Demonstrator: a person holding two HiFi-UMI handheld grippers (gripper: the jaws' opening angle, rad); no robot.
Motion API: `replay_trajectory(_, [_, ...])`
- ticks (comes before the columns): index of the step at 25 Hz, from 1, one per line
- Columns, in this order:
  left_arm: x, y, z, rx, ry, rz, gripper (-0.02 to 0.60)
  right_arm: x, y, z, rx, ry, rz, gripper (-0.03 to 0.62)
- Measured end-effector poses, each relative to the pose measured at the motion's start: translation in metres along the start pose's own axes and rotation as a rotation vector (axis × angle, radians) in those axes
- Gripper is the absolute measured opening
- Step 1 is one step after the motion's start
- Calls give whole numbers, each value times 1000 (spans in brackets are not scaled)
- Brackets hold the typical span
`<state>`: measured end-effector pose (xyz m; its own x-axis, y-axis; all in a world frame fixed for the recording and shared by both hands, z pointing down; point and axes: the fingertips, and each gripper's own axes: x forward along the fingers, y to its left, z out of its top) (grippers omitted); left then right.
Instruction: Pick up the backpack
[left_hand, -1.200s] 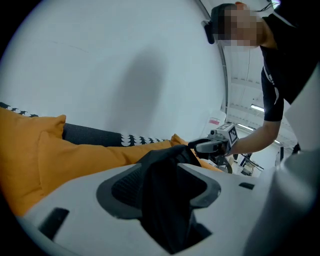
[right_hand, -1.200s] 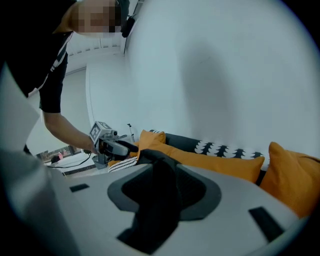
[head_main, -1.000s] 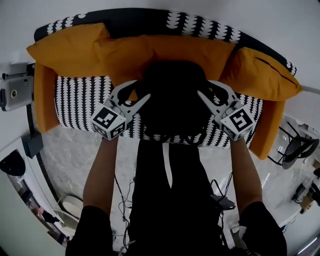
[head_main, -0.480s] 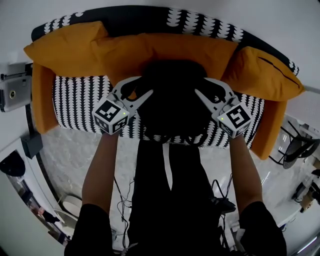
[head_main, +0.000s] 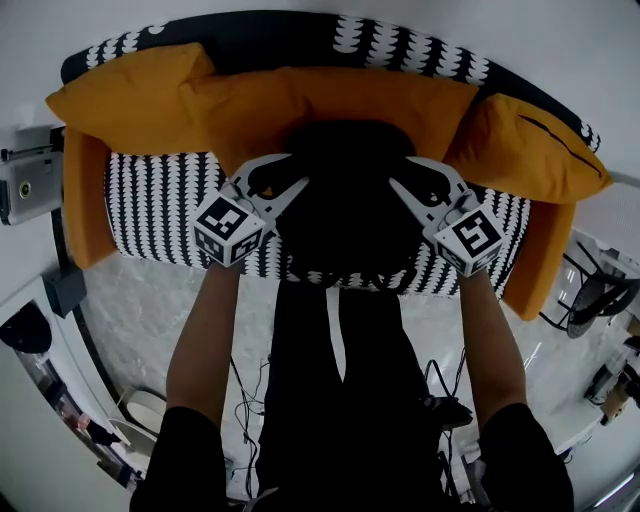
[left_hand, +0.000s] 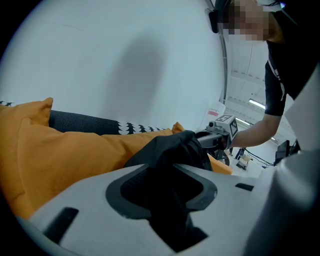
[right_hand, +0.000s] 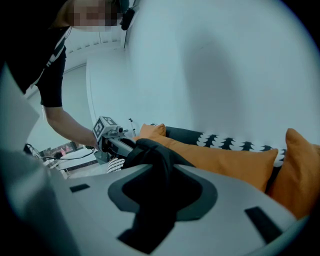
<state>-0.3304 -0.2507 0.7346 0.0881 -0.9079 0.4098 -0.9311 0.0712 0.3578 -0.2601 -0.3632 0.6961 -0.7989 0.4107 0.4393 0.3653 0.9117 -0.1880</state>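
Here's the backpack (head_main: 345, 205), a black, slumped lump sitting on the seat of the sofa (head_main: 150, 200) and leaning back against the orange cushions (head_main: 340, 100), right in the middle. It looks like soft cloth, no stiff shell. By my reckoning it will sag and fold when it comes up, and it should be light enough unless it's packed, which nobody can tell from here. It's not slippery and not fragile, but loose fabric can slide out of a shallow pinch. The best hold would be a top handle or a strap, and I can't make out either in all that black. The next best thing is a deep bite of bunched fabric high on each flank, taken evenly so the bag doesn't tip. And that's how it's shaping up: the left gripper (head_main: 295, 170) is at the bag's left side and the right gripper (head_main: 400, 172) at its right, tips against the cloth. Both have just been closing, the left noticeably, the right barely. Each gripper's own view shows black fabric filling the gap between its jaws, but the jaws are apart, the right nearly full wide. I'd call that cloth gathered in, not yet clamped. Nothing's lifted.
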Motion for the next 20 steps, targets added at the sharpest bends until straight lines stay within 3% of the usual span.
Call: replay_trajectory(20, [3, -2, -2, -86, -28, -27, 74, 4, 5, -2, 17, -13, 12, 58])
